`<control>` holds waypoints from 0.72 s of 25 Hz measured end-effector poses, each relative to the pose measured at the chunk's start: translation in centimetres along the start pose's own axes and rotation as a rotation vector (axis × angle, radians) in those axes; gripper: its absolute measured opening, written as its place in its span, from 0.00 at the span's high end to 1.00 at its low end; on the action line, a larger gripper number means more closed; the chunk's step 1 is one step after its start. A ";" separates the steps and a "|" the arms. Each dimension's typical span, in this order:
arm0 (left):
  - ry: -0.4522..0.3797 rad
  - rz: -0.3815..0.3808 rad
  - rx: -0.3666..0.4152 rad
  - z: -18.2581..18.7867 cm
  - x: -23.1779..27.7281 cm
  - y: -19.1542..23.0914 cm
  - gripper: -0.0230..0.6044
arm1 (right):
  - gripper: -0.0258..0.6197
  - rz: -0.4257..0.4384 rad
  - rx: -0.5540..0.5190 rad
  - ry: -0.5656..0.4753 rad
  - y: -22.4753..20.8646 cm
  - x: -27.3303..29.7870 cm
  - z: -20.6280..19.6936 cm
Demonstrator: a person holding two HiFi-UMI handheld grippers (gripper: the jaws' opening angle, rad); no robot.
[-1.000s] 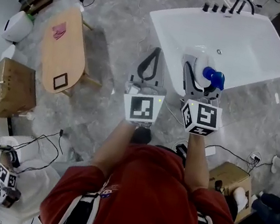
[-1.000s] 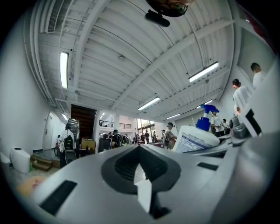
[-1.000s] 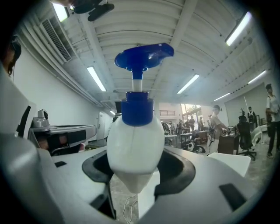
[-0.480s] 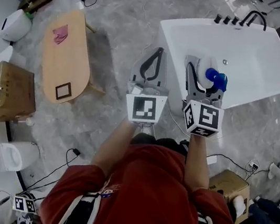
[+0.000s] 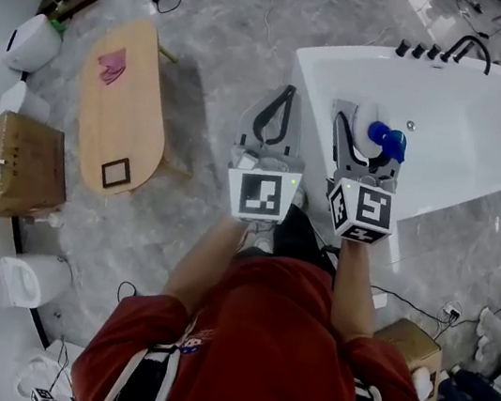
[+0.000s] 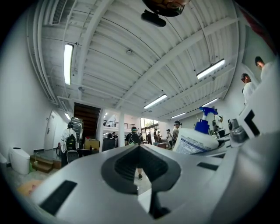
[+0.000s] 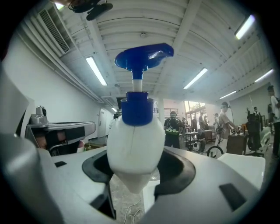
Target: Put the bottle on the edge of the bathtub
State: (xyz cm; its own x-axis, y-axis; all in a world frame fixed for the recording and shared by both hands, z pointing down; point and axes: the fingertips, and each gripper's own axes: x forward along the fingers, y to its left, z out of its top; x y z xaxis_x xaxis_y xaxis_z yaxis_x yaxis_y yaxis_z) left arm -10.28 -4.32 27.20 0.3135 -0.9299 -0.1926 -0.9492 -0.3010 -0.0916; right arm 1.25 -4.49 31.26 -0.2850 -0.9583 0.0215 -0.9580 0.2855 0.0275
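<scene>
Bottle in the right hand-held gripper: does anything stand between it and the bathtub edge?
Nothing visible does. The white bottle with blue pump, clamped in the right hand-held gripper, is above the white bathtub's bare near rim.

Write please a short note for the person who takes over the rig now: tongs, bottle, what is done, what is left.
Right tongs: shut on the bottle (white, blue spray head).
Left tongs: shut, empty.
Bottle: in the air, seen over the bathtub near its rim; not set down.
Done: bottle picked up and carried to the tub.
Left: set it on the edge, then open the right tongs.
</scene>
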 end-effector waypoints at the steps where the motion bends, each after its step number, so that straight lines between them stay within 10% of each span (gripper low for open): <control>1: -0.004 0.005 0.001 -0.1 0.8 0.3 0.94 | 0.55 0.006 0.001 -0.004 -0.2 0.9 0.0; 18: 0.010 0.006 -0.012 -3.8 17.9 -1.0 0.94 | 0.54 -0.028 0.064 0.014 -11.5 13.4 -1.4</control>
State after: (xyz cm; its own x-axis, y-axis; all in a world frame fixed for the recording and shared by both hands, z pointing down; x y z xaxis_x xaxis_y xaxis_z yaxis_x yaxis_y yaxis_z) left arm -3.82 -21.42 27.54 0.3073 -0.9338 -0.1831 -0.9514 -0.2977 -0.0783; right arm 8.49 -20.59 32.62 -0.2582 -0.9654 0.0354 -0.9657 0.2570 -0.0358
